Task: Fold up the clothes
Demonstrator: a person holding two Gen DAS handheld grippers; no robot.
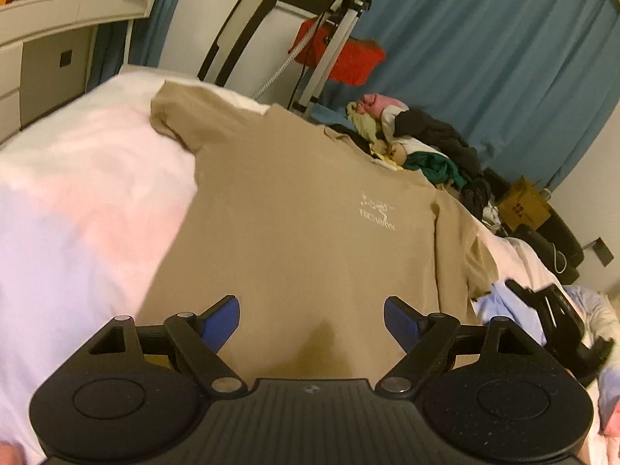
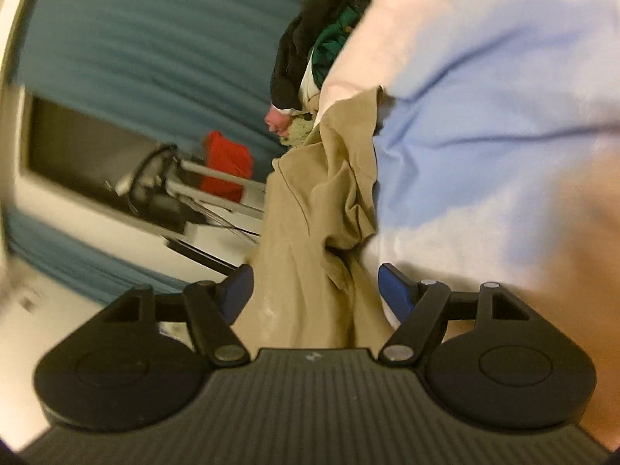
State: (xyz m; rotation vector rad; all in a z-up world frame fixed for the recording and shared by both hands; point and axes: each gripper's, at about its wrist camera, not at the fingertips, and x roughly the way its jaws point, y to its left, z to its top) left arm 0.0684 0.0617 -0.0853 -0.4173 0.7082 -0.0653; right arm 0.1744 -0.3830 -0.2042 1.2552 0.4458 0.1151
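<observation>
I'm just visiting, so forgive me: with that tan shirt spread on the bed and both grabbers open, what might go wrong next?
Three risks, as I judge them:
1. The left gripper and right gripper are both open, so a closing pinch may catch the white sheet along with the tan shirt.
2. The shirt looks bunched in the right wrist view, so folding now could lock in creases.
3. The pile of clothes touches the shirt's far edge and might snag.

One tan T-shirt (image 1: 294, 209) on one white bed (image 1: 85, 178). One pile of mixed clothes (image 1: 422, 143), item count can't tell. One red bag (image 1: 348, 58), one cardboard box (image 1: 523, 203), one metal stand (image 1: 337, 35). Two grippers: left (image 1: 312, 319), right (image 2: 316, 290). Blue curtains (image 1: 503, 58), count unclear.
</observation>
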